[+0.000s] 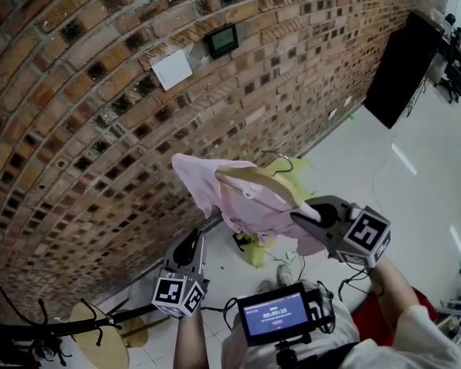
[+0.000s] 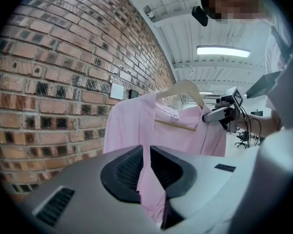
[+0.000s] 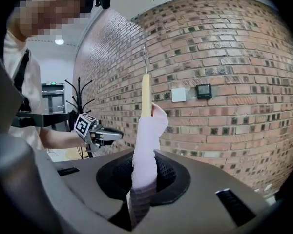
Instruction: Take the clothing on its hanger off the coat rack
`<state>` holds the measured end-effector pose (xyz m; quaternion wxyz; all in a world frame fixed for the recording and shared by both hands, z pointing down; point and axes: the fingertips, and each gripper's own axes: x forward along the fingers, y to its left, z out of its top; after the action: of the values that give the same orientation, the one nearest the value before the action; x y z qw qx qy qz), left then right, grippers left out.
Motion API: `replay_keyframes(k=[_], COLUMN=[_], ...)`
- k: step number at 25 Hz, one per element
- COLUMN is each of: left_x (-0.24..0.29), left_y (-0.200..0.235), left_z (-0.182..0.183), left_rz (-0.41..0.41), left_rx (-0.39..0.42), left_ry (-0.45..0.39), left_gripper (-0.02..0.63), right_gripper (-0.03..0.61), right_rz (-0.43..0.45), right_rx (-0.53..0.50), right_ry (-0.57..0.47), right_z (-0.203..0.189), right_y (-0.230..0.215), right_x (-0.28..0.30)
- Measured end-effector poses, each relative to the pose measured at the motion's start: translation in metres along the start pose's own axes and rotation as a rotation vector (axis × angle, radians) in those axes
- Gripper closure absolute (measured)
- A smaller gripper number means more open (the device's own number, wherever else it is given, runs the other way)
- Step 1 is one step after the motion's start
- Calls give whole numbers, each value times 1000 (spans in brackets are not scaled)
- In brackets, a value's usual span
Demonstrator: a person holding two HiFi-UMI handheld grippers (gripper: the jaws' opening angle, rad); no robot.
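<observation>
A pale pink garment (image 1: pixel 246 202) hangs on a wooden hanger (image 1: pixel 257 181) in mid-air in front of the brick wall, apart from the coat rack (image 1: pixel 31 330) at the lower left. My right gripper (image 1: pixel 303 215) is shut on the garment's shoulder over one end of the hanger. In the right gripper view pink cloth (image 3: pixel 149 140) is pinched between the jaws of the right gripper (image 3: pixel 144 179), and the hanger (image 3: pixel 145 94) rises above them. My left gripper (image 1: pixel 194 241) is shut on the garment's lower edge. In the left gripper view cloth (image 2: pixel 151 126) runs into the closed left gripper (image 2: pixel 146 172).
A brick wall (image 1: pixel 77 129) bearing a white plate (image 1: pixel 172 69) and a small dark display (image 1: pixel 223 41) runs along the left. A black panel (image 1: pixel 403 68) stands at the far right. Yellow-green cloth (image 1: pixel 257 252) lies on the floor below the garment. A round wooden top (image 1: pixel 100 346) sits beside the rack.
</observation>
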<state>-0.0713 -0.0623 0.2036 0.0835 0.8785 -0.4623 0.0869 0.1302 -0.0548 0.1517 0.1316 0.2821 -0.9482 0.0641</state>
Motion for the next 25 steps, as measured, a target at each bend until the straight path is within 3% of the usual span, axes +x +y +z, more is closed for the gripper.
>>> replay_keyframes(k=[4, 11, 25], left_x=[17, 43, 95], left_y=[13, 31, 29], left_z=[4, 10, -16], left_rz=[33, 93, 131], left_rx=[2, 4, -22], left_ry=[7, 20, 57], left_gripper=[565, 565, 565], right_gripper=[558, 558, 558], right_rz=[36, 60, 74], right_rx=[-12, -9, 14], right_ry=[60, 14, 47], right_z=[-3, -9, -51], right_y=[-21, -72, -142], right_x=[18, 41, 61])
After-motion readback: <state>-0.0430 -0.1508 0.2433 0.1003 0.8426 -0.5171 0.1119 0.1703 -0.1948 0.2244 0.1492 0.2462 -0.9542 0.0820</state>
